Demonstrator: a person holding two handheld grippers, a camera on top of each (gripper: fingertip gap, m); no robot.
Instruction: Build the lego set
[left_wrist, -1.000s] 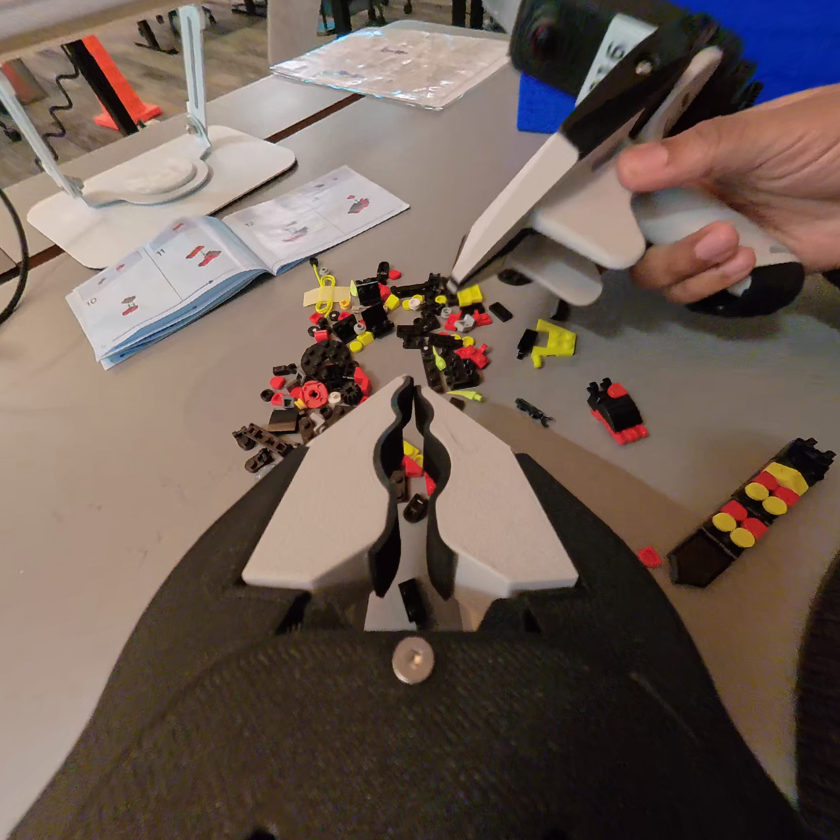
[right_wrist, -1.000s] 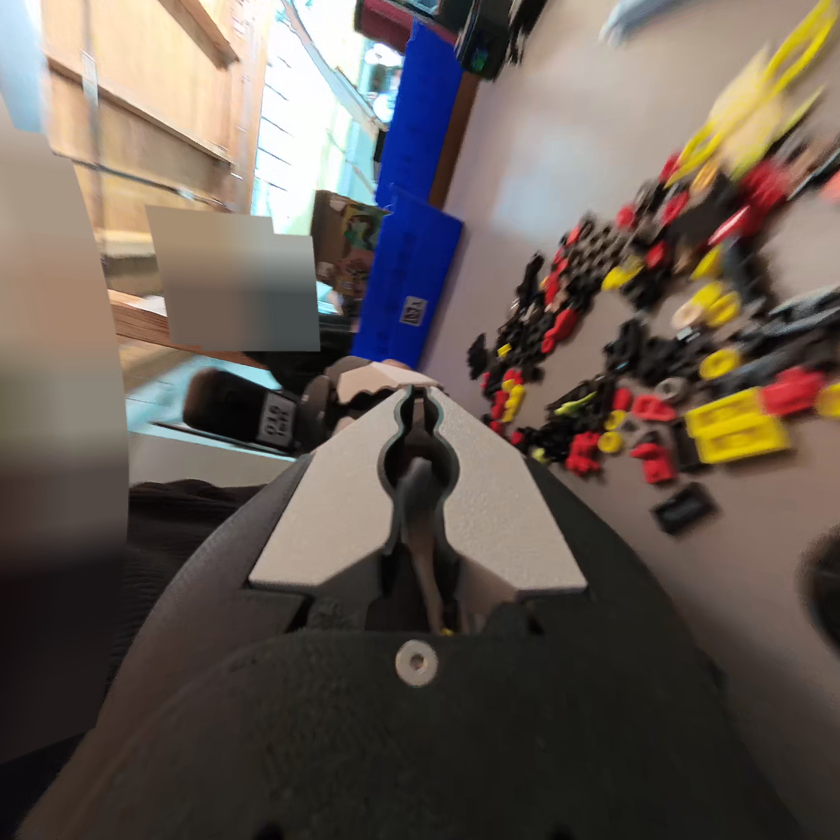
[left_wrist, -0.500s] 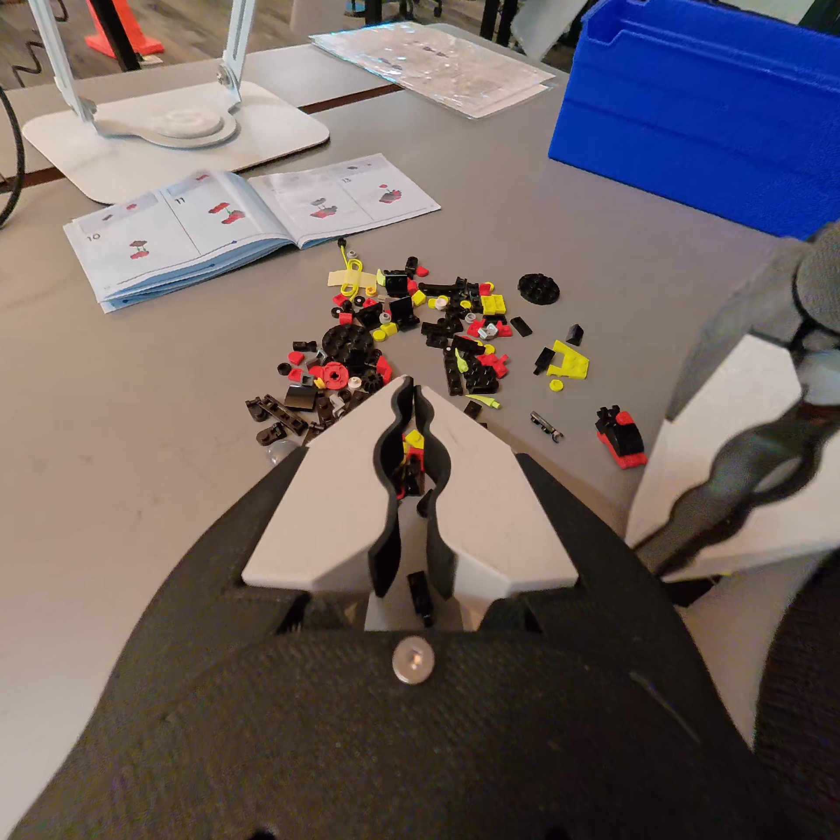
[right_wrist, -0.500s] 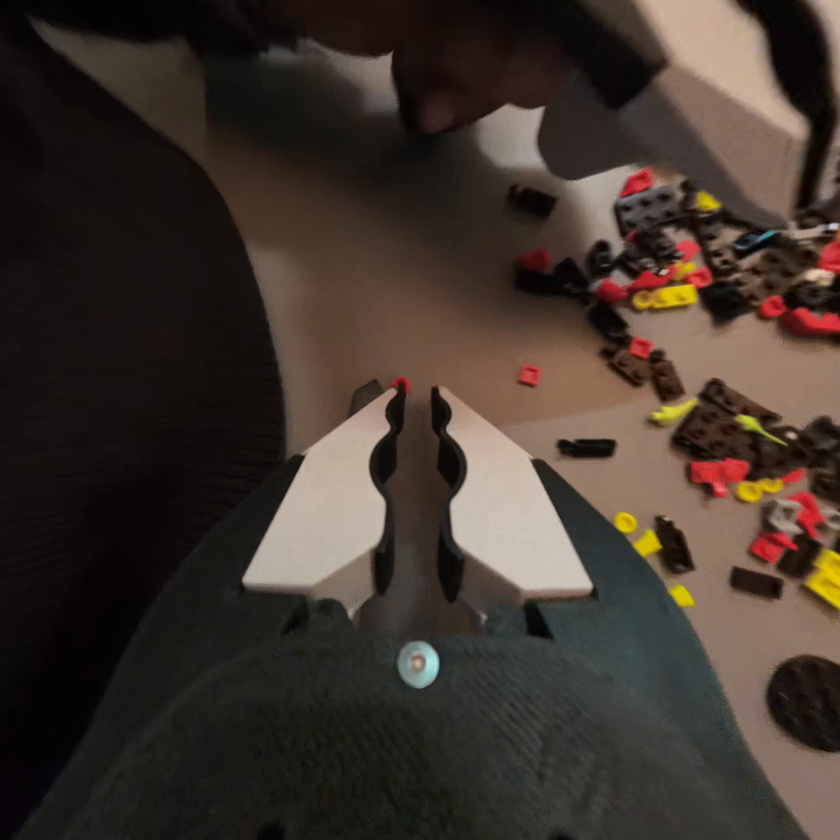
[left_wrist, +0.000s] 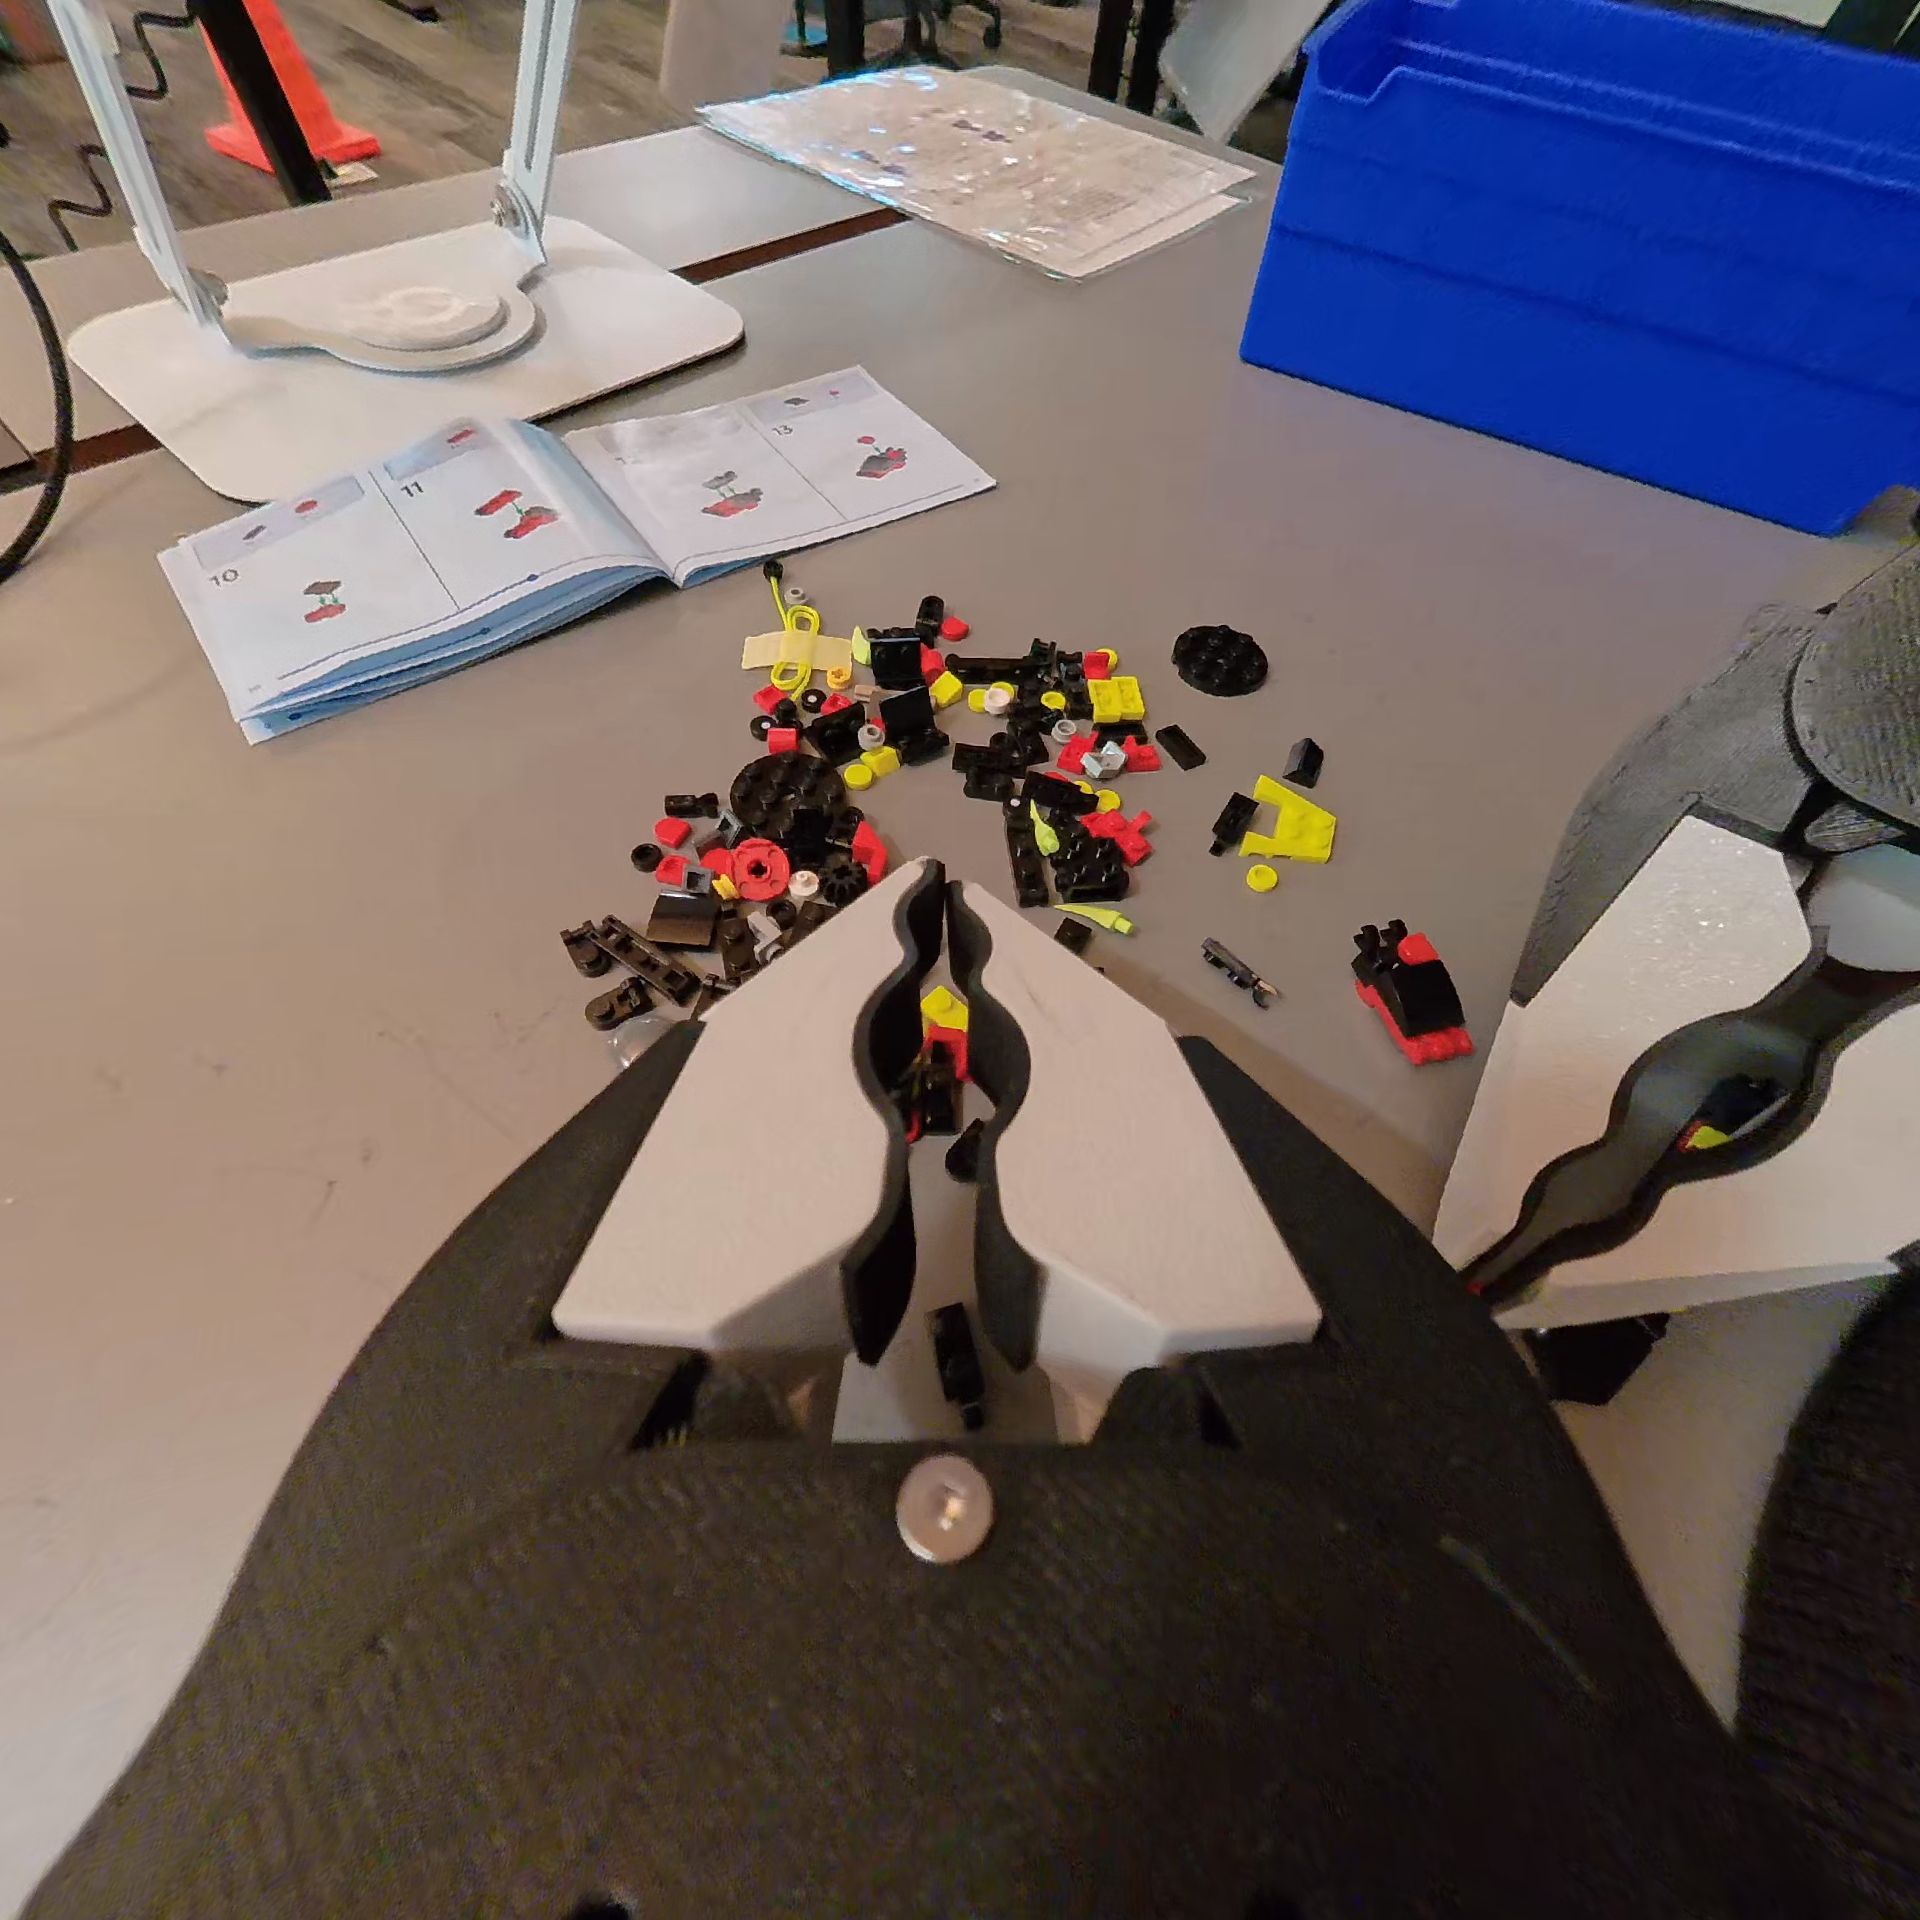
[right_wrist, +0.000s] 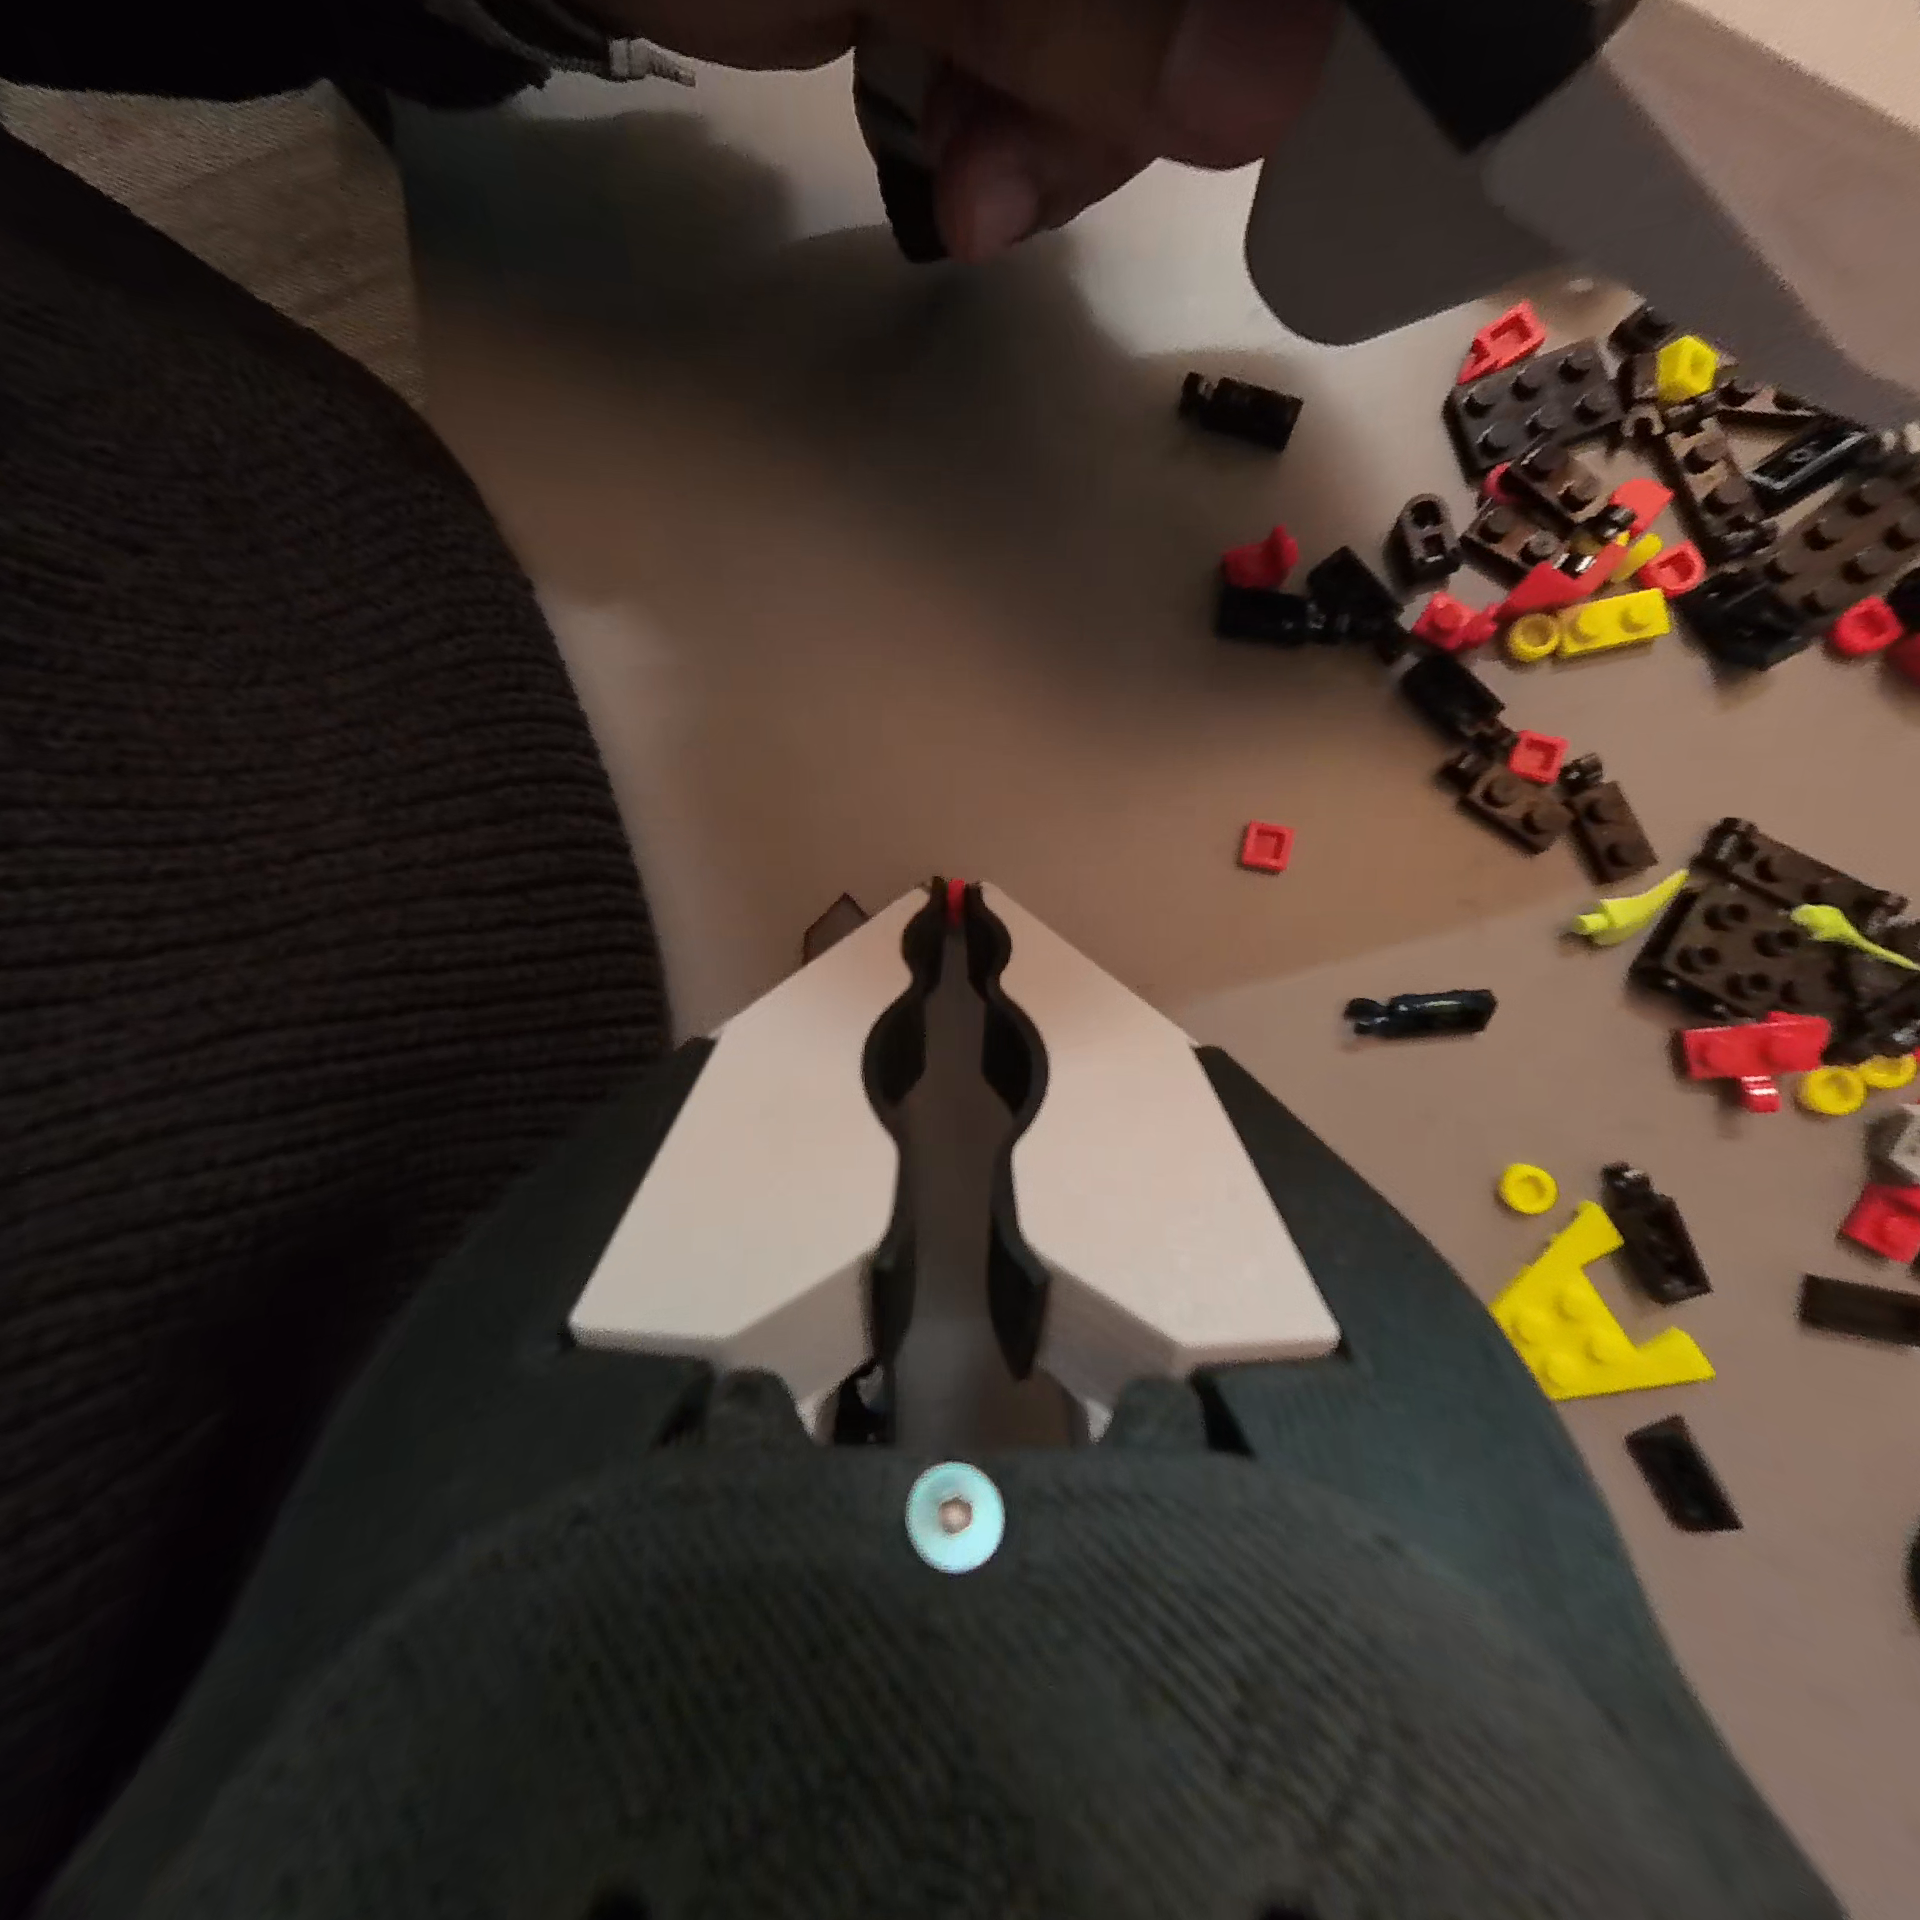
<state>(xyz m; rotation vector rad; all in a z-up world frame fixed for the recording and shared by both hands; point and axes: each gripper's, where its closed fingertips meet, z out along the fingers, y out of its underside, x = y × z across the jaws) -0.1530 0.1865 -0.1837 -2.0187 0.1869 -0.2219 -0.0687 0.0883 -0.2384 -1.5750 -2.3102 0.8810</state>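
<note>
My left gripper hangs over the near edge of the loose lego pile, jaws shut. A small yellow, red and black lego piece sits in the hollow between its pads. My right gripper is low at the table's near right, jaws closed on the long black assembly. A red bit of that assembly shows at the tips and a dark end sticks out to the left. In the left wrist view the right gripper's fingers hide most of the assembly. A small black and red assembly lies beside them.
An open instruction booklet lies behind the pile, with a white stand base and a plastic sheet farther back. A blue bin stands at the back right. A yellow wedge plate and a red tile lie near the right gripper. My hands' fingertips stand some 15 cm from each other.
The right gripper swung from above the pile down to the near right, over the long assembly, and its jaws narrowed onto it. The left gripper pulled back slightly, still holding its piece.
</note>
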